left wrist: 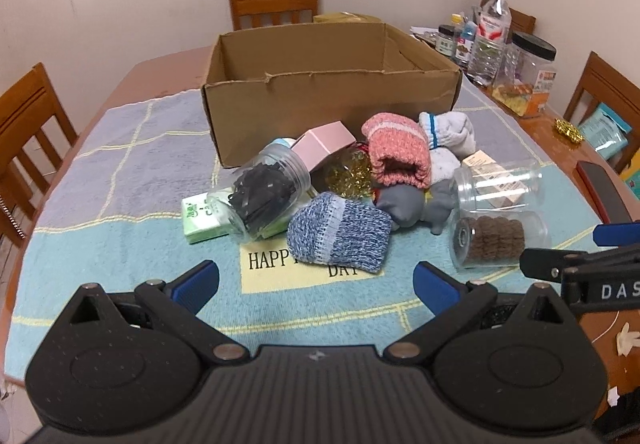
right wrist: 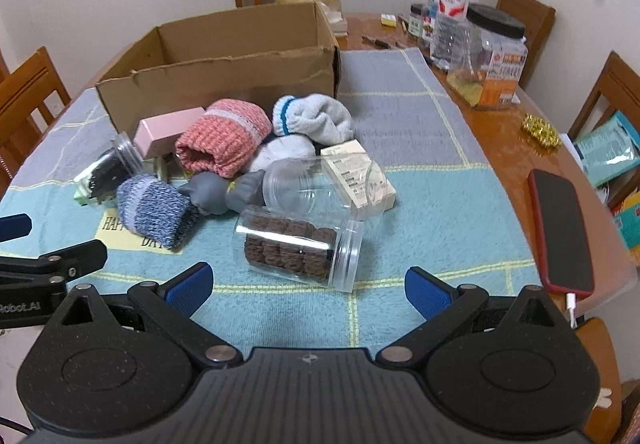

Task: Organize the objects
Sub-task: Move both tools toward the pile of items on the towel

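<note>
Pile of socks and jars (right wrist: pixel 296 248) beside the open cardboard box (left wrist: pixel 320 83) on the tabletop (right wrist: pixel 500 147), bare mat (left wrist: pixel 120 244) before it; left gripper (left wrist: pixel 316 284) and right gripper (right wrist: pixel 308 286) both wide apart, empty.

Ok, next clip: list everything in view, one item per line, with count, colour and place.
cardboard box: 1, brown, open, behind the pile
rolled socks: 3, blue, pink, white, in the pile
clear jars: 3, lying down; brown discs, black bits, one looks empty
pink box: 1, against the cardboard box
cream box: 1, behind the empty-looking jar
green pack: 1, under the black-bits jar
grey soft item: 1, middle of pile
gold tinsel: 1, in the pile; another on bare wood
phone: 1, red case, right edge
bottles and jars: several, far right corner
chairs: 4, wooden
mat: 1, blue-grey, on the table
left gripper: jaws open
right gripper: jaws open
</note>
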Action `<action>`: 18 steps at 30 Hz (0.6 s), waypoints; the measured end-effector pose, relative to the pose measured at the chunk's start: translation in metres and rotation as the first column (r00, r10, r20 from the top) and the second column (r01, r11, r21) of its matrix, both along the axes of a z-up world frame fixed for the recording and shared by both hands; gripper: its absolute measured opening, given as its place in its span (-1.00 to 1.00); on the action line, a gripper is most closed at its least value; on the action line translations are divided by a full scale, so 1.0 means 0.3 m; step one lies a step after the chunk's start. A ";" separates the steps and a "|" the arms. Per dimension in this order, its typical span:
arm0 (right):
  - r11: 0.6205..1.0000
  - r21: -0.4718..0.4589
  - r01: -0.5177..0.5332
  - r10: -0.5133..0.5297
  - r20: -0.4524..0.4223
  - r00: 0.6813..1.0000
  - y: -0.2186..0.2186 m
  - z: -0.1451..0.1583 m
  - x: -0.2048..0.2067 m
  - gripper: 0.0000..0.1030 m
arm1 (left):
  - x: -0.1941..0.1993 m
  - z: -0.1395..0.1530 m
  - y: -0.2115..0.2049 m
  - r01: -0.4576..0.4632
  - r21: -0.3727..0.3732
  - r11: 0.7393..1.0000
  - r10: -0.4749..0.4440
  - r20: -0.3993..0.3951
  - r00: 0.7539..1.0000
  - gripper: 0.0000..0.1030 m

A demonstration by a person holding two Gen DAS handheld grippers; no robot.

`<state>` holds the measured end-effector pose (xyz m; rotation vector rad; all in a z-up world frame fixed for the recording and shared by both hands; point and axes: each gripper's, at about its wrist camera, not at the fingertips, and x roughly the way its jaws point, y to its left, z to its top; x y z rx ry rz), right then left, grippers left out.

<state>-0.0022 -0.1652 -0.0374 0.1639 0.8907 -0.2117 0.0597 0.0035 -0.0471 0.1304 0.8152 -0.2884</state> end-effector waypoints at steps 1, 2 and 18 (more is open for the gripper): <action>1.000 0.003 0.007 -0.007 -0.004 1.000 -0.001 -0.012 0.008 1.00 | 0.009 -0.006 0.004 0.008 -0.004 1.000 -0.008 -0.002 1.000 0.99; 1.000 0.003 0.015 -0.015 -0.012 1.000 0.000 -0.026 0.016 1.00 | 0.018 -0.014 0.009 0.016 -0.007 1.000 -0.016 -0.001 1.000 0.99; 0.996 0.008 0.084 -0.084 -0.033 0.996 0.029 -0.103 0.170 1.00 | 0.143 -0.097 0.076 0.109 -0.037 0.993 -0.110 -0.052 0.993 0.99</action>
